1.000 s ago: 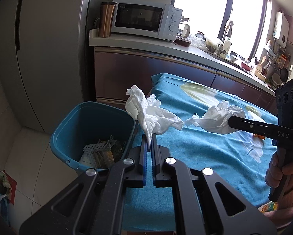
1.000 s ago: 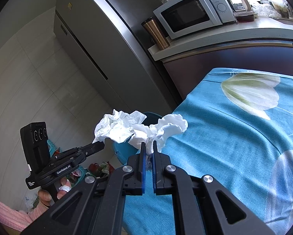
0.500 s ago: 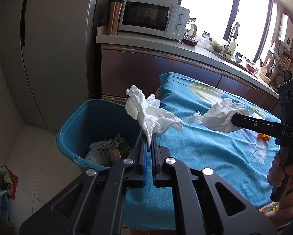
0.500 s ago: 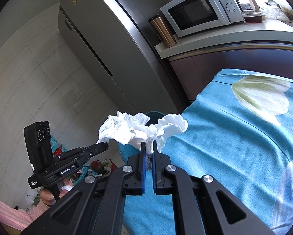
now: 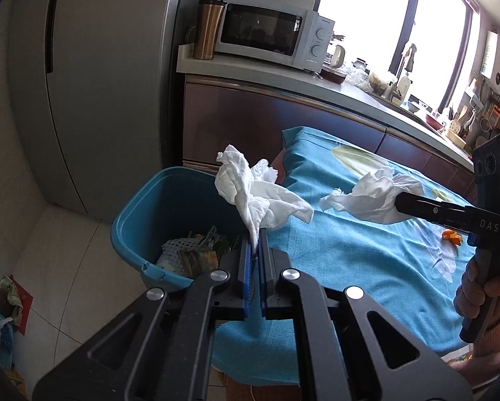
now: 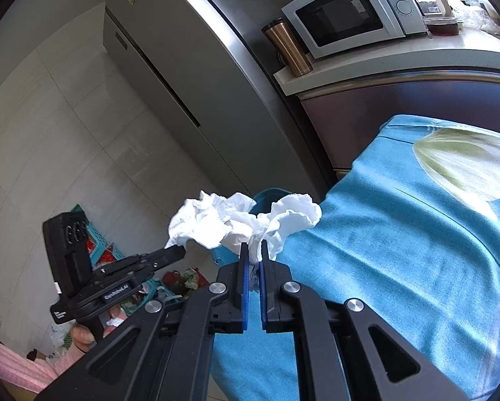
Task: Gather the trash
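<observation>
I had carried my left gripper (image 5: pixel 256 234) nearer the bin (image 5: pixel 129 224), which filled more of the lower left than before. Two tissues: one (image 5: pixel 256 197) clamped there, the other (image 5: pixel 370 197) clamped in my right gripper (image 6: pixel 254 250) at center right.

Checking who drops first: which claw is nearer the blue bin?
Left. The left claw, shut on a tissue, hangs at the blue bin rim; the right claw, gripping another tissue, is farther out over the table.
</observation>
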A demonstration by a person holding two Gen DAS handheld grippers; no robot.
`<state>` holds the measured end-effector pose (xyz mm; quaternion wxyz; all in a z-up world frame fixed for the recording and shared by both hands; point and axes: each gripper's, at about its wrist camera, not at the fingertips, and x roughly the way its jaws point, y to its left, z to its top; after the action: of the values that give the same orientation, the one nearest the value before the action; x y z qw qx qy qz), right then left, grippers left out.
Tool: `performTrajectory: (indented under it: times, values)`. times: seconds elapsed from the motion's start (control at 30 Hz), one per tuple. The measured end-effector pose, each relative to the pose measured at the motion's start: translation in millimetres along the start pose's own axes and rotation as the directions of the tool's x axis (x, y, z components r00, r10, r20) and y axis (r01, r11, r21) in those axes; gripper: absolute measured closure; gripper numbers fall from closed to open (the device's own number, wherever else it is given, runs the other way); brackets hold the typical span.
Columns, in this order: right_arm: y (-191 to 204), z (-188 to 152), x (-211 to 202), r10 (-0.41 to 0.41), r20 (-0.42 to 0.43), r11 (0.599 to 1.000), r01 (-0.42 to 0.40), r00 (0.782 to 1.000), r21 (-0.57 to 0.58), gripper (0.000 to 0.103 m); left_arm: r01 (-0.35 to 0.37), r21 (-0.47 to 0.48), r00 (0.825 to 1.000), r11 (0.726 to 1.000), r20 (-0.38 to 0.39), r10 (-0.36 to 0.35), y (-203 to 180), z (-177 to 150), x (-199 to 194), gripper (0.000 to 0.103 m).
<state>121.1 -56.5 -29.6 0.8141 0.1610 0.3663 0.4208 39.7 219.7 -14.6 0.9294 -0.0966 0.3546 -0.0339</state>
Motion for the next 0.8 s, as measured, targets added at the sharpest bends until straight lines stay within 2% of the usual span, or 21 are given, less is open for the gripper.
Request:
performTrajectory:
  times: [0.07,0.13,0.2,0.43,0.8]
  values:
    - [-3,1,0,-0.022,0.001,1.000,0.022,1.000,-0.005,0.099,-0.004,-0.028,1.000,1.000,0.013,0.004,10,1,-2,0.099]
    - [-8,4,0,-0.013,-0.003,1.000,0.013,1.000,0.002,0.099,0.008,-0.063,1.000,0.998,-0.008,-0.008,19,3,1,0.099]
    - [-10,6,3,-0.021,-0.006,1.000,0.021,1.000,-0.005,0.099,-0.017,-0.056,1.000,0.998,-0.004,0.017,23,2,1,0.099]
    - [-14,0,19,0.001,-0.053,1.000,0.000,0.999,0.012,0.099,-0.020,-0.077,1.000,0.997,-0.009,0.019,25,0,8,0.099]
    - [-1,0,25,0.002,-0.068,1.000,-0.002,0.998,-0.001,0.099,-0.019,-0.100,1.000,0.995,-0.009,0.018,32,-3,9,0.099]
